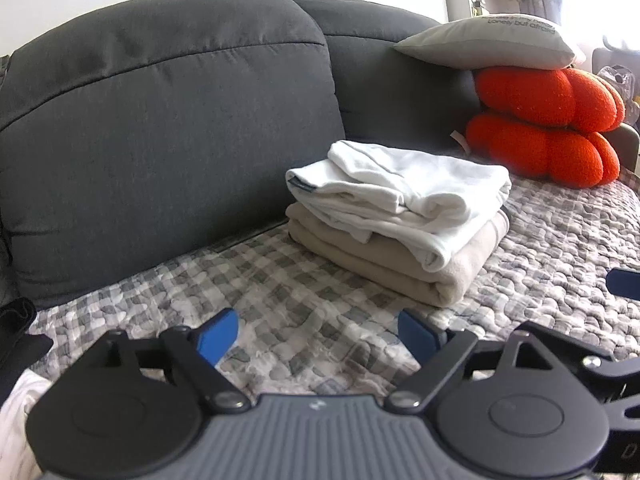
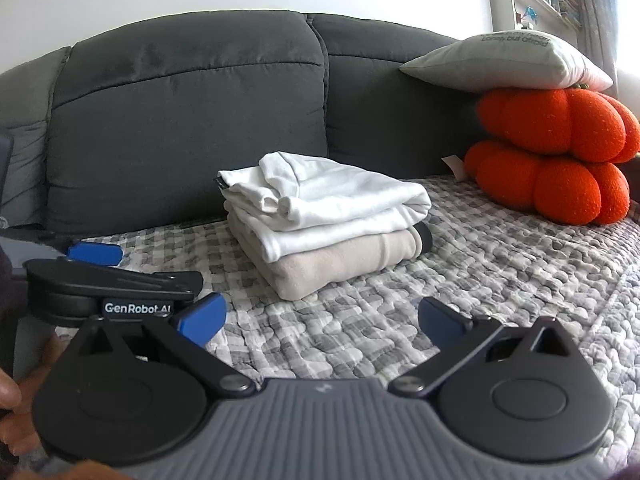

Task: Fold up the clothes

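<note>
On the grey checked quilt [image 2: 500, 264] covering a dark grey sofa [image 1: 160, 128], we hold both grippers empty, jaws wide: left gripper [image 1: 318, 334], right gripper [image 2: 322, 320]. A folded white garment [image 2: 324, 200] tops a folded beige one [image 2: 340, 260]; we judge this pile done, next fetching loose white cloth [image 1: 16, 420]. The left gripper reads "GenRobot.AI".

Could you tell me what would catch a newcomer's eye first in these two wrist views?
Probably the two bright orange cushions stacked at the right end of the dark grey sofa, with a pale grey pillow on top. Next, the neat pile mid-seat on the checked cover: a folded white garment lying on a folded beige one. Both grippers, left and right, hang in front of it, jaws open and empty.
</note>
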Motion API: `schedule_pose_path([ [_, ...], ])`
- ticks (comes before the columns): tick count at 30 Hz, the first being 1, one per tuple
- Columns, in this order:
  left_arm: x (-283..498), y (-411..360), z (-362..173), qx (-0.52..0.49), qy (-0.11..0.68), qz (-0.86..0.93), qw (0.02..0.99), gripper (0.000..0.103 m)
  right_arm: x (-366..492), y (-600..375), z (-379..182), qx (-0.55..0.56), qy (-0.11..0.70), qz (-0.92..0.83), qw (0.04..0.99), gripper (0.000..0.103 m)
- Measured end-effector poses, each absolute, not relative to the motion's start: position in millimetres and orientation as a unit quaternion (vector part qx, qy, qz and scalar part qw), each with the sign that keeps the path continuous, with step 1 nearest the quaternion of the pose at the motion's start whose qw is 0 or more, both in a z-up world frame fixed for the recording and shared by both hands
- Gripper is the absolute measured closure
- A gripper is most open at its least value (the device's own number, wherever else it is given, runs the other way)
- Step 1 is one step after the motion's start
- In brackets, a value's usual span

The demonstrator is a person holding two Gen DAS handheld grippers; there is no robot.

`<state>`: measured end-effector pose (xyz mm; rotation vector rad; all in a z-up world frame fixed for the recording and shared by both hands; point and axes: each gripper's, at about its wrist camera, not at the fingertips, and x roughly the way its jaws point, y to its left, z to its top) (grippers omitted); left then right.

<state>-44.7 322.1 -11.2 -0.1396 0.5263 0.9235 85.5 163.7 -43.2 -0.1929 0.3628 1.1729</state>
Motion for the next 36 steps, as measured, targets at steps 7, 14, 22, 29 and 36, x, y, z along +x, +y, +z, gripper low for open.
schedule_pose_path([
  [7, -44.5, 322.3, -15.6, -0.082, 0.250, 0.441, 0.858, 0.015, 85.4, 165.6, -45.1, -0.096, 0.173, 0.541, 0.817, 0.000],
  [14, -44.5, 323.2, -20.2, -0.093, 0.250, 0.442, 0.856, 0.014, 86.3, 166.3, -46.3, -0.098, 0.176, 0.537, 0.819, 0.000],
  [22, -44.8, 323.6, -21.7, -0.094, 0.253, 0.441, 0.856, 0.014, 87.5, 166.7, -47.3, -0.100, 0.180, 0.535, 0.819, 0.000],
  [29, -44.7, 325.2, -21.8, -0.095, 0.253, 0.446, 0.853, 0.010, 88.2, 167.2, -47.8, -0.100, 0.184, 0.533, 0.820, 0.000],
  [36, -43.3, 325.2, -21.9, -0.093, 0.260, 0.448, 0.851, 0.007, 88.8, 166.7, -47.7, -0.100, 0.185, 0.534, 0.819, 0.000],
])
